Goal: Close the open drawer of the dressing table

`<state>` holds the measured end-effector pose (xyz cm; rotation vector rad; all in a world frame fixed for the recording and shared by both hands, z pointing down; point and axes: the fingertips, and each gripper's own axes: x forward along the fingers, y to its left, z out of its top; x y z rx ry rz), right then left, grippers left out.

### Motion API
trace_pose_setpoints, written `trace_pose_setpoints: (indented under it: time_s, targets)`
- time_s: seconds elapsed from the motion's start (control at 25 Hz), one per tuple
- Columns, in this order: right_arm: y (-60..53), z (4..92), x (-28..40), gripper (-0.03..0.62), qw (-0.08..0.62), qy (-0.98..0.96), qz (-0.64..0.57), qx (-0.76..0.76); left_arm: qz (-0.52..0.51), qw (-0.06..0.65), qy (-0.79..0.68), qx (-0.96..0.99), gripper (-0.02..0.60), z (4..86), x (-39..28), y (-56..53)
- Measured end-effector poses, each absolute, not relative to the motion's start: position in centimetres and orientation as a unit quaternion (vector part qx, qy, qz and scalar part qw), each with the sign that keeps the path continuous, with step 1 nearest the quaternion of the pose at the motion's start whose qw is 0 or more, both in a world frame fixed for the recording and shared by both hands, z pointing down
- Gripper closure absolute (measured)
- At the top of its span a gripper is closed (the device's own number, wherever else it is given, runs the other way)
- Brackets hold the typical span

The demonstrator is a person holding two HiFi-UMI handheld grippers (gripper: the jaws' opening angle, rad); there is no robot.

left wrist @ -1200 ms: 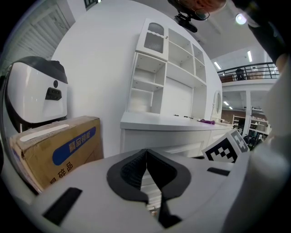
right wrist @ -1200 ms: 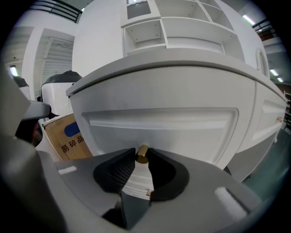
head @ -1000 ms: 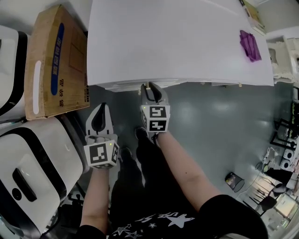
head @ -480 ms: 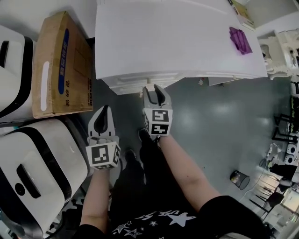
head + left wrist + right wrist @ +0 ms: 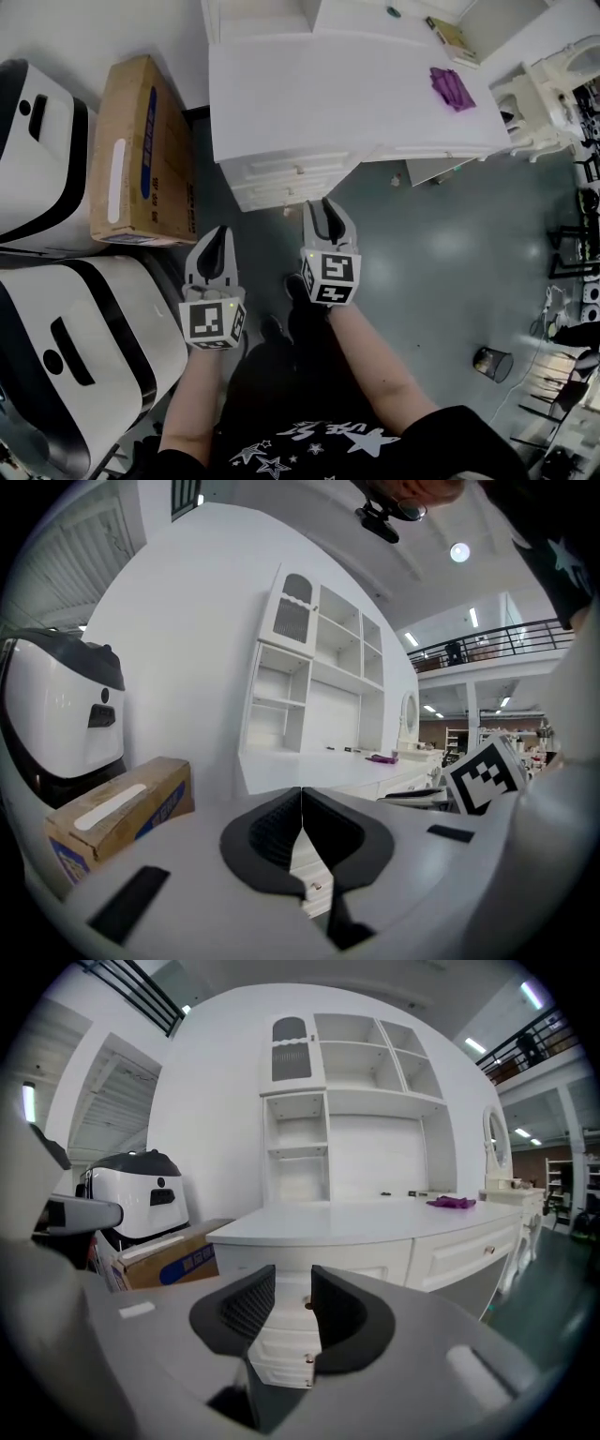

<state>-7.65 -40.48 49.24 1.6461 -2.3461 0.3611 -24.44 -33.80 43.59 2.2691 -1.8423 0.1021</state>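
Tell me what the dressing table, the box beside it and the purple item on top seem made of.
Dressing table: probably painted wood or board, smooth white finish, panelled drawer fronts. Box: brown cardboard, matte, with blue print. Purple item: looks like soft crumpled cloth; too small to be sure.

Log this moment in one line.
drawers: look closed; left gripper: shut, empty; right gripper: open, empty, jaws just closing; both off dressing table

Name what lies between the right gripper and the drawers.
Head view: only bare floor lies between the drawers and the right gripper, whose empty jaws have just been closing.
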Motion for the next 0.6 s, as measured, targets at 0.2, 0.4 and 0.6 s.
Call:
trace_pose_setpoints:
  time_s: [0.2, 0.4, 0.6]
  targets:
    - [-36.3, 46.7, -5.3, 0.534, 0.106, -0.793, 0.126, 0.587, 0.018, 0.104, -0.604, 0.790, 0.572, 41.8, -22.6, -31.9]
    - [-33.1, 45.4, -4.0, 0.582, 0.100, -0.790, 0.135, 0.590, 0.014, 0.099, -0.586, 0.804, 0.572, 40.5, -21.1, -30.2]
    - [-30.6, 43.6, -3.5, 0.591, 0.085, -0.795, 0.149, 0.582, 0.023, 0.103, -0.583, 0.805, 0.572, 39.7, -19.9, -27.7]
